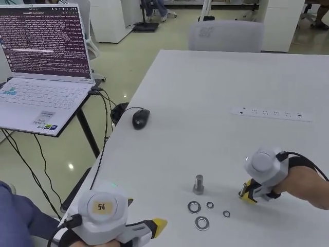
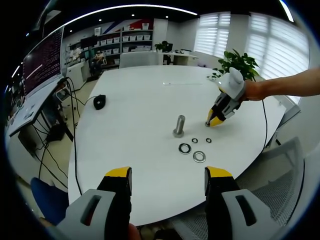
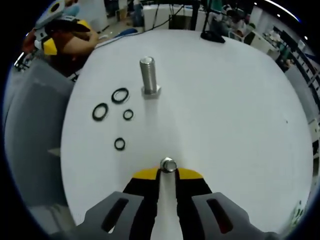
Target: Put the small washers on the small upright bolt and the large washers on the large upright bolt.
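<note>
While clamped narrow on the small bolt [image 3: 168, 164]: right tool [image 3: 167, 172], yellow tips pressed to both sides of the shank, bolt top facing the right gripper view. Sits on the near right part of the table [image 1: 216, 103], held by a hand [image 1: 306, 188], cable trailing off. Contact between bolt foot and table: can't tell.

Just left of that tool, apart from it: large bolt [image 1: 198, 183], upright on its hex head.

On the near side of the large bolt, all flat on the table, none touching:
- large washers [image 1: 194, 207]: one close in front of the bolt, the second nearer still and slightly right
- small washers [image 1: 209, 205]: one just right of the first large washer, the other further right, closest to the right tool

Left tool [image 2: 169, 180]: jaws wide, yellow tips well apart, at the near left table edge, aimed across at the large bolt and washers, well apart from all of them.

Further out: mouse [image 1: 141, 118] near the left edge with its cable running off the table, power strip [image 1: 271, 113] far right, chair [image 1: 226, 36] at the far end, laptop [image 1: 43, 67] open on a stand left of the table.
</note>
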`<state>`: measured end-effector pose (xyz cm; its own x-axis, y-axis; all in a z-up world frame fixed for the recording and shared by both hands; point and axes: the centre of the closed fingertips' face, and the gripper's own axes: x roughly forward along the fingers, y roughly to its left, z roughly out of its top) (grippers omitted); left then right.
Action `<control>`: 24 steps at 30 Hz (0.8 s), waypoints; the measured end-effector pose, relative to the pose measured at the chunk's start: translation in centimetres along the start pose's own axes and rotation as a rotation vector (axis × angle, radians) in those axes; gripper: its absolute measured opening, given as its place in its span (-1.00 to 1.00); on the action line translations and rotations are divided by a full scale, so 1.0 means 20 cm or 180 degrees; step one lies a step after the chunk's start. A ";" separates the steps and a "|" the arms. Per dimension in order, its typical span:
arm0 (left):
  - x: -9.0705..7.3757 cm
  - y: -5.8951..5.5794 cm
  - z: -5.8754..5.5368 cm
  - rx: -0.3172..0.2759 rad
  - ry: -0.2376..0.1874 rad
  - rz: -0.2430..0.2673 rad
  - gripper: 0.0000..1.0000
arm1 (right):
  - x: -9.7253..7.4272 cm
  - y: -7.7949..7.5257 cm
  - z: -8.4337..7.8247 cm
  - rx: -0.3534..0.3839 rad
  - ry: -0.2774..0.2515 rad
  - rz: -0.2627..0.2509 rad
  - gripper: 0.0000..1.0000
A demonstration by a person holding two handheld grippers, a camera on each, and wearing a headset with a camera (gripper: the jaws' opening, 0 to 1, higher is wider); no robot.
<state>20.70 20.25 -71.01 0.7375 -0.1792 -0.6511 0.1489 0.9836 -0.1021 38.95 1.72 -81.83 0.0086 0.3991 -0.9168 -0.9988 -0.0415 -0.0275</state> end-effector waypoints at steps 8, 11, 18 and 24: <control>0.00 -0.01 0.00 0.0001 -0.0007 -0.0009 0.17 | -0.07 0.07 -0.10 0.0115 -0.0034 0.0017 -0.68; 0.01 -0.02 0.00 0.0002 -0.0008 -0.0026 0.16 | -0.06 0.15 -0.11 0.0043 -0.0039 0.0121 -0.65; 0.02 -0.04 0.00 0.0018 -0.0006 -0.0057 0.17 | 0.00 0.29 0.02 -0.0278 -0.0157 0.0304 -0.62; 0.00 -0.02 0.00 0.0009 -0.0012 -0.0036 0.17 | 0.06 0.32 0.13 -0.0421 -0.0160 0.0355 -0.59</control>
<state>20.64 19.79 -70.99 0.7382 -0.1903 -0.6472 0.1590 0.9814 -0.1072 32.36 4.28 -82.15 -0.1076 0.4305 -0.8961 -0.9782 -0.2070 0.0180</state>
